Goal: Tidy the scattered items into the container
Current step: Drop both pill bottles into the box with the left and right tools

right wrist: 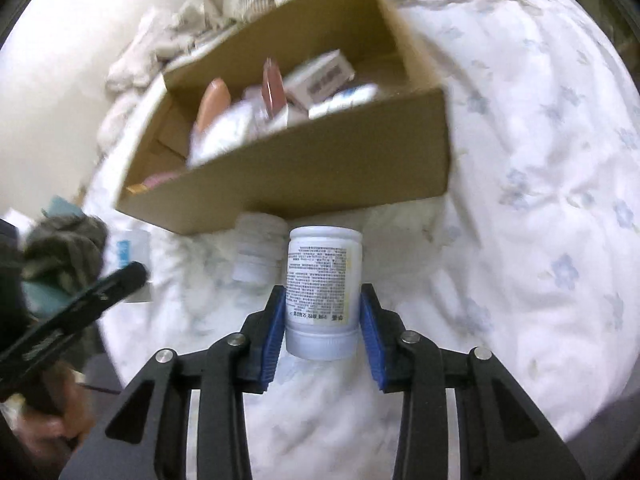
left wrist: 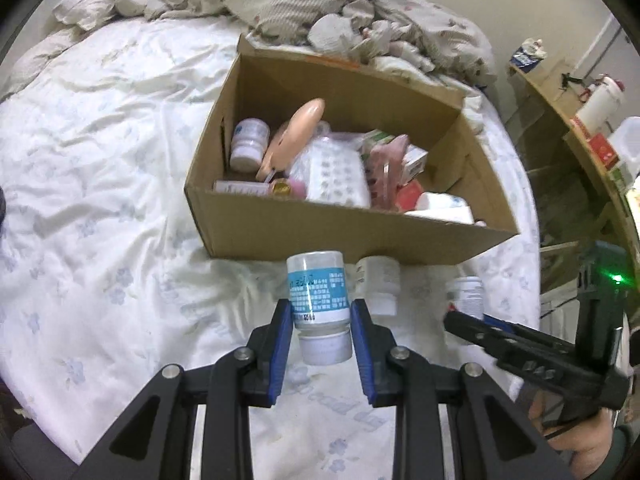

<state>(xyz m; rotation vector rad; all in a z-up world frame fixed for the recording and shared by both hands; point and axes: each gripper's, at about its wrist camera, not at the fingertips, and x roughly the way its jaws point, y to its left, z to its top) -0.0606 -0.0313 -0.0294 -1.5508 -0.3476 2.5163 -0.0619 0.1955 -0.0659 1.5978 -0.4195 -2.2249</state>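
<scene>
My left gripper (left wrist: 321, 306) is shut on a white bottle with a blue label (left wrist: 316, 280), held cap towards the camera above the bedspread. The open cardboard box (left wrist: 352, 236) stands just beyond it and holds several bottles, packets and small cartons. My right gripper (right wrist: 323, 292) is shut on a white bottle with a printed label (right wrist: 323, 256), pads against its sides, in front of the box (right wrist: 300, 172). A third white bottle (left wrist: 378, 284) (right wrist: 258, 252) lies on the bed between the two, against the box's front wall. The right wrist view is blurred.
The white flowered bedspread (left wrist: 100, 200) surrounds the box. Crumpled bedding (left wrist: 320, 0) is heaped behind it. A wooden shelf (left wrist: 560, 128) with a white bottle and boxes stands off the bed's right side. A hand (left wrist: 576, 440) grips the right gripper's handle.
</scene>
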